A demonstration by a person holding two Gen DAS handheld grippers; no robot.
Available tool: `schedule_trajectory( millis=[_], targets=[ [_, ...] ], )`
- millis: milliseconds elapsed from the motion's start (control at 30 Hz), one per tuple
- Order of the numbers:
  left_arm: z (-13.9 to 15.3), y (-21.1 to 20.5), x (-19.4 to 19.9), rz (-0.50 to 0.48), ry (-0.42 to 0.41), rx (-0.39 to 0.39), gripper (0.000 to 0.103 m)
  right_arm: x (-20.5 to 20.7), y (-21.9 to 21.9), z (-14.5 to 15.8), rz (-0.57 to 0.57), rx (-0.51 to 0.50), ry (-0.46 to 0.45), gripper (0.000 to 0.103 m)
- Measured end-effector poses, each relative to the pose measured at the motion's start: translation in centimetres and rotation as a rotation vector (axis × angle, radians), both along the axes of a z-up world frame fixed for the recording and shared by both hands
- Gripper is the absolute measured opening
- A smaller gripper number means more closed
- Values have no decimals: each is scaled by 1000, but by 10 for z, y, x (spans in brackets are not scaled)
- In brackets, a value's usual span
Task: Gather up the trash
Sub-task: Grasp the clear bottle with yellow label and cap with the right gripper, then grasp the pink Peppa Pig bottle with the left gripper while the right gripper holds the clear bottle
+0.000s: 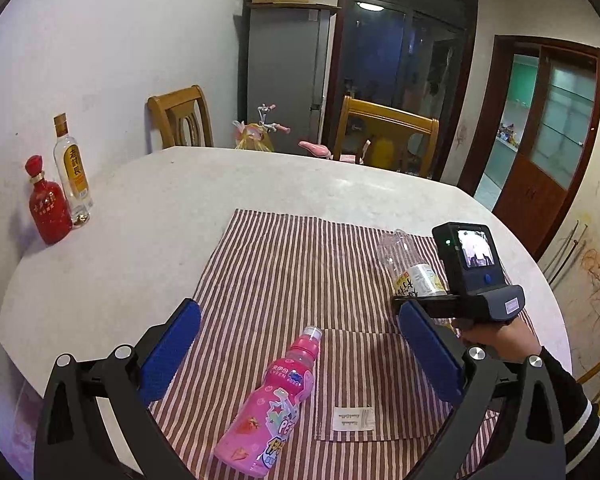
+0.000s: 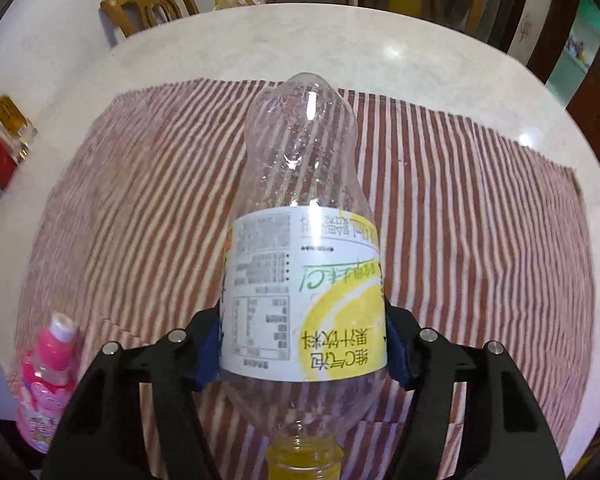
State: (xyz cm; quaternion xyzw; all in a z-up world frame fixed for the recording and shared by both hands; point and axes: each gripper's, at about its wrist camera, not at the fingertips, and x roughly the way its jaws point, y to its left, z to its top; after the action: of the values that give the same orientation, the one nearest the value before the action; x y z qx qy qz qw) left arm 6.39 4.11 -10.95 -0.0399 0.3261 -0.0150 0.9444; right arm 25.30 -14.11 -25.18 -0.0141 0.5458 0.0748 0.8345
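A pink drink bottle [image 1: 270,404] lies on the striped cloth [image 1: 284,264], its cap pointing away. My left gripper [image 1: 300,344] is open above it, blue pads either side, not touching. My right gripper [image 2: 302,352] is shut on a clear empty bottle [image 2: 304,240] with a yellow lemon label, yellow cap toward the camera. In the left wrist view that clear bottle [image 1: 410,268] sits at the right with the right gripper [image 1: 428,306] on it. The pink bottle also shows in the right wrist view [image 2: 48,380], low left.
A red bottle [image 1: 48,204] and a tall clear liquor bottle [image 1: 72,172] stand at the round white table's [image 1: 140,216] left edge by the wall. Two wooden chairs [image 1: 182,118] stand behind the table. A child's pink bike [image 1: 268,130] is beyond.
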Motion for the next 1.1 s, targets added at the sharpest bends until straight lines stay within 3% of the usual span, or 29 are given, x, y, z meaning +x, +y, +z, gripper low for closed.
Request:
schedule_trajectory(
  millis=[433,733,900,1100],
  targets=[
    [10,-7,-10,-23,-28,1,97,-49,-19,38,-5,59,-48,64],
    [4,-11,-17,-50,-21,53,97,-110,-48,52,-71,114,-45,64],
    [-29,6,-12,-34,89,119,97,-142,-52,60,-93,151,-61,64],
    [-74,10,-3,-99,255,158,97,-152,-49,59,-107,192,-54,64]
  ],
)
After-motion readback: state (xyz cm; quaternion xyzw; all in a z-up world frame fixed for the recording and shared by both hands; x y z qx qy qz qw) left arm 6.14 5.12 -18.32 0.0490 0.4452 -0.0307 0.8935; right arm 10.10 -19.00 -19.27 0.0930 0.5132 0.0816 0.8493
